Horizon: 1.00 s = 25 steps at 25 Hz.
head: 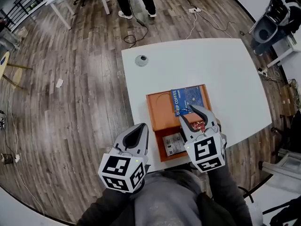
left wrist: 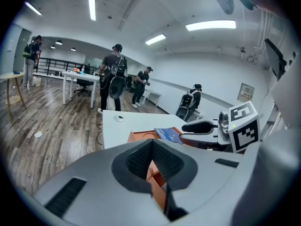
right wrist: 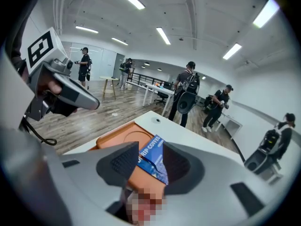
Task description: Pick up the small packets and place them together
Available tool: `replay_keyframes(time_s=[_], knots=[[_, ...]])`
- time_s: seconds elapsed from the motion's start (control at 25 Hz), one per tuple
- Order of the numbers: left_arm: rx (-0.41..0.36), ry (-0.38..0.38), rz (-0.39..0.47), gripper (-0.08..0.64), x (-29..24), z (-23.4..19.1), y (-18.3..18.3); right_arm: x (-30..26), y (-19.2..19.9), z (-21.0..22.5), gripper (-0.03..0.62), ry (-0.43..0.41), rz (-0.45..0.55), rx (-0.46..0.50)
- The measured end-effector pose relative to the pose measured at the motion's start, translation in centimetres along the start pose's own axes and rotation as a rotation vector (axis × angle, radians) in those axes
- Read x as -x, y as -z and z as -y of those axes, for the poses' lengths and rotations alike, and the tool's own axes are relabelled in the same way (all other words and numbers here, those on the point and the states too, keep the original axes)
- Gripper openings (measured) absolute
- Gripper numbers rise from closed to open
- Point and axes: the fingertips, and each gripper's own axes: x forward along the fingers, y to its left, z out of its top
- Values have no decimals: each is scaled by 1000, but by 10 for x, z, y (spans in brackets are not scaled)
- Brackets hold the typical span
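The white table (head: 197,65) has rounded corners and a smooth matte top. Its far half lies open, bearing only 1 small round grey disc (head: 141,60) near the far left edge. The orange tray (head: 160,109) sits close to the table's near edge. It is rectangular with a raised rim, and a round recess is pressed into its far left part.

3 packets lie in the tray:
- A glossy blue coffee packet (head: 188,99) lies flat at the far right, against the rim.
- A small reddish packet (head: 198,125) lies just nearer than it, under the right gripper.
- A pale grey packet (head: 173,142) lies in the near part, between the 2 grippers.

The right gripper (head: 194,114) hangs over the tray's right side. Its ribbed black pads stand apart and grip nothing, and the blue packet shows between them.

The left gripper (head: 139,127) is over the table just left of the tray's near left corner. Its fingertips are together and empty.

Wood-plank floor surrounds the table.
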Motion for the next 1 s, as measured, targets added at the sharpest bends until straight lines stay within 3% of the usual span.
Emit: replay_keyframes(time_s=[0.28,0.52,0.68,0.8,1.0], knots=[[-39,90,-29,-3,-6,29,5,34,33,13,158,100,-61,-58],[-63,150,-82,-3,-18,44,19,44,71,1,158,108,-131,-116],[-74,173,-120,-3,-24,46,32,40,93,-20,158,71,-175,-141],[-78,180,-144,-3,-27,44,40,32,103,-47,158,-11,-200,-135],[-79,181,-164,-3,-27,39,48,18,106,-80,158,-100,-240,-61]])
